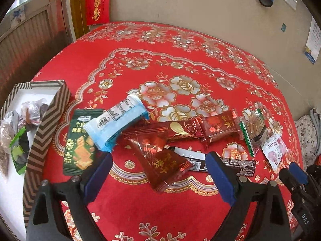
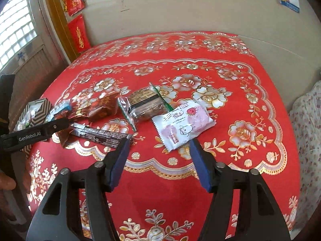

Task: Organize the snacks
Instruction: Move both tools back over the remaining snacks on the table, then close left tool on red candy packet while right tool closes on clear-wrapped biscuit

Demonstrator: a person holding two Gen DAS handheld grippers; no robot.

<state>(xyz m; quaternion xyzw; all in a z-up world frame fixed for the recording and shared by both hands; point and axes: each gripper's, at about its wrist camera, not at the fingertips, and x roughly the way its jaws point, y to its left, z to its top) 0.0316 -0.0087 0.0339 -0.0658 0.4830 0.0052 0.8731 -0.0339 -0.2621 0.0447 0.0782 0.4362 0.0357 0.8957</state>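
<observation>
While the snacks lie strewn mid-desk (image 1: 140, 210), both grippers hang spread and empty: the left gripper (image 1: 159, 157) over a red packet (image 1: 160, 158), the right gripper (image 2: 159, 143) near a pink packet (image 2: 183, 123). Overlapping wrappers could drag neighbours along, or slick film could slip. Only the left view shows inside the striped box (image 1: 47, 124), already holding snacks.

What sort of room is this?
Most likely a home dining or living room: a table under a red flowered tablecloth, red paper decorations by the door frame, and a calendar on the plain wall.
</observation>
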